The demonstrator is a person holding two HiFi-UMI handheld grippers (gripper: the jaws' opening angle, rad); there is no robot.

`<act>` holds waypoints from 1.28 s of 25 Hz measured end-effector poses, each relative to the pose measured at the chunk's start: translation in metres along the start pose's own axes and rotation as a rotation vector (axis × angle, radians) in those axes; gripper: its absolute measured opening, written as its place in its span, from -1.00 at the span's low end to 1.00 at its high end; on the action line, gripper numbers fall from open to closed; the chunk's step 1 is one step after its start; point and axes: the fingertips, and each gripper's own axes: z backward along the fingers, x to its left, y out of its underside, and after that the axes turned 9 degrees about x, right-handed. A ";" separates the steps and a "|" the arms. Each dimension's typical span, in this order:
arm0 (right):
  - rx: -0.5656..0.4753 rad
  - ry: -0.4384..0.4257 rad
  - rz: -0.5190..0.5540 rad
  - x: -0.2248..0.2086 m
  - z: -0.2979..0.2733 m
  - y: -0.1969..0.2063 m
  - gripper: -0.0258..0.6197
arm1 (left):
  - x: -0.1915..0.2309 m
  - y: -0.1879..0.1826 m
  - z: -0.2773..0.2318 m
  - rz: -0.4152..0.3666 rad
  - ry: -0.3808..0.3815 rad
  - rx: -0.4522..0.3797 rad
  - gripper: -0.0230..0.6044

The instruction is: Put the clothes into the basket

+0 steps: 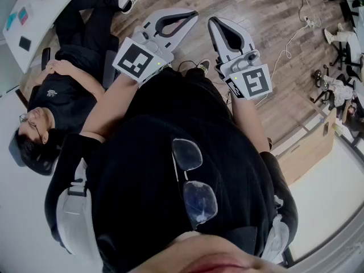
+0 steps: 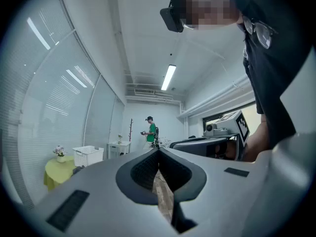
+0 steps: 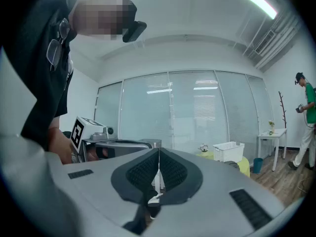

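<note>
I hold both grippers level in front of my body, above a wooden floor. My left gripper [image 1: 194, 15] [image 2: 158, 150] is shut with nothing in it. Beside it my right gripper [image 1: 212, 21] [image 3: 159, 151] is shut and empty too. A white slatted basket [image 2: 89, 155] [image 3: 228, 151] stands far off on a small yellow-green table [image 2: 55, 174] [image 3: 243, 165]. A dark lump [image 3: 231, 165] lies beside the basket, too small to tell what it is. I see no clothes near the grippers.
A person in black [image 1: 62, 90] sits to my left by a white table [image 1: 34, 21]. Cables [image 1: 290, 38] trail over the floor. A wooden cabinet [image 1: 307, 147] is at the right. Far away stands a person in green [image 2: 150, 131] [image 3: 308, 115] near a white side table [image 2: 118, 148].
</note>
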 end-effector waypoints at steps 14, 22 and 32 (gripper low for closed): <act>-0.014 0.025 -0.018 0.001 0.003 -0.001 -0.83 | 0.004 0.009 0.003 -0.011 0.004 0.036 -0.90; -0.031 -0.030 -0.003 -0.047 -0.016 -0.006 -0.83 | 0.034 0.002 -0.036 -0.006 -0.046 0.025 -0.90; -0.025 -0.136 0.012 -0.147 -0.049 -0.008 -0.83 | 0.087 -0.015 -0.128 -0.012 -0.108 0.043 -0.90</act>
